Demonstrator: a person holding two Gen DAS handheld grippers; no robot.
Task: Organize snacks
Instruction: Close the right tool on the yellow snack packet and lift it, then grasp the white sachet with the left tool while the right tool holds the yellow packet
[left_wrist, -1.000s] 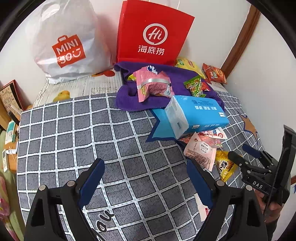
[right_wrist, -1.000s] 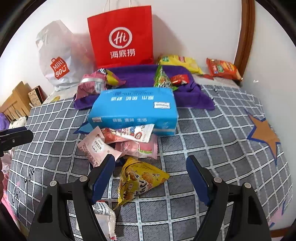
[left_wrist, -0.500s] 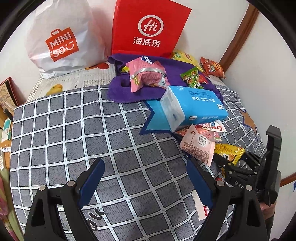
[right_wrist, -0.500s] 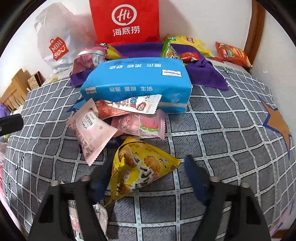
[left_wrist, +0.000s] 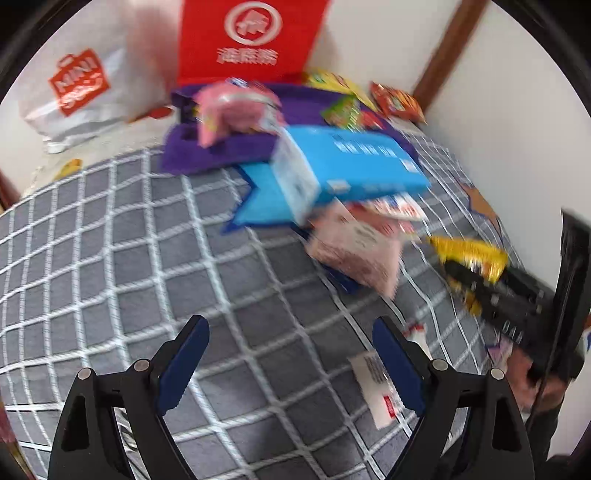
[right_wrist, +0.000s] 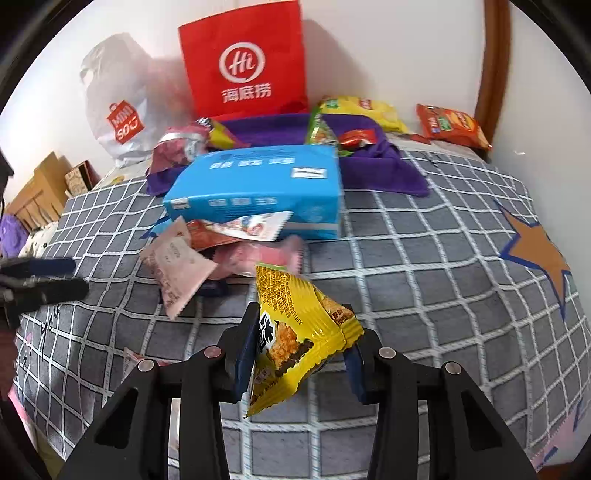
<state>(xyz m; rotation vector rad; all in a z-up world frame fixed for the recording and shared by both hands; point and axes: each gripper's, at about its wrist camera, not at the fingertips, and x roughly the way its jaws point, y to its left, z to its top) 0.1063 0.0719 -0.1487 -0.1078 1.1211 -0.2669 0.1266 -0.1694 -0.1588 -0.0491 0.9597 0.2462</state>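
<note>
Two grippers work over a bed with a grey checked cover (right_wrist: 424, 258). The right gripper (right_wrist: 299, 354) points steeply down, and its jaws are closing on a crinkly yellow foil snack packet (right_wrist: 295, 332) that stands between them, lifted clear of the loose heap so it can be sorted on its own; the pads seem to press its sides already. Just beyond it lie a pale pink snack sachet (right_wrist: 177, 266) and other small packets, leaning against a long blue tissue pack (right_wrist: 258, 188). More snacks sit further back on a purple towel (right_wrist: 373, 170), probably the gathering spot, before a red paper bag (right_wrist: 247, 62). The left gripper (left_wrist: 291, 365) is spread wide and empty, tilted down over bare cover, likely readying for a flat white packet (left_wrist: 376, 384) just beside its right finger.
</note>
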